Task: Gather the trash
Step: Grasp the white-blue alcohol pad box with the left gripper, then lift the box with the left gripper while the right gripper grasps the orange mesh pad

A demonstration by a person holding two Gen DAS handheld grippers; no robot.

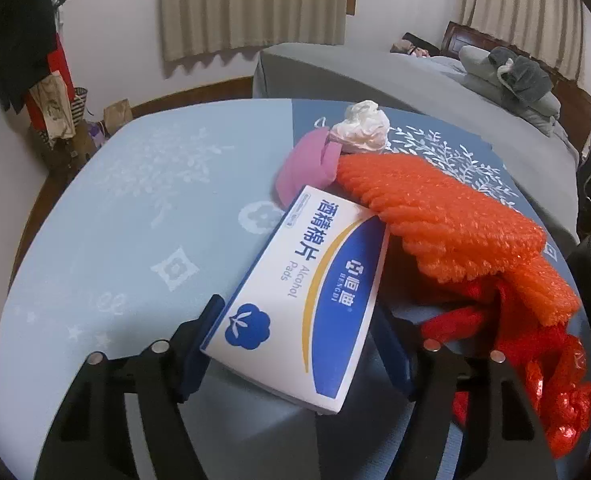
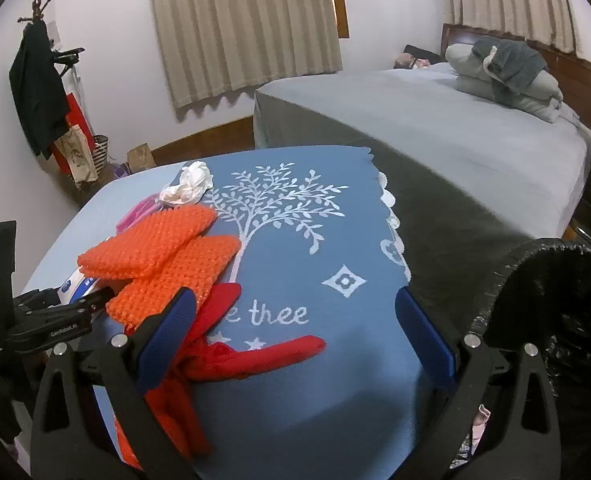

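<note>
A white and blue box of alcohol pads (image 1: 303, 300) sits clamped between the blue pads of the left gripper (image 1: 295, 344), its near end raised off the table and its far end resting against the pile of trash behind it. In the right wrist view only a corner of that box (image 2: 75, 282) shows, beside the left gripper's black body. Just behind and to the right of the box lies orange bubble wrap (image 1: 447, 228), folded in layers and overlapping the box's far corner; the same wrap (image 2: 163, 256) fills the left part of the right wrist view. Under and beside the wrap lies a crumpled red plastic bag (image 1: 543, 368), one twisted strip of it (image 2: 255, 356) reaching across the tablecloth between the right gripper's fingers. Beyond the wrap sit a pink mask (image 1: 307, 164) and, touching it, a wad of white tissue (image 1: 365, 126). The right gripper (image 2: 299, 340) hovers over the cloth with its fingers spread wide apart, grasping nothing. All this rests on a table covered by a blue tablecloth (image 2: 335, 240) printed with a white tree. A black-lined trash bin (image 2: 555, 300) stands at the table's right edge, and a bed (image 2: 455, 132) with grey covers lies further back, under beige curtains (image 2: 243, 24).
</note>
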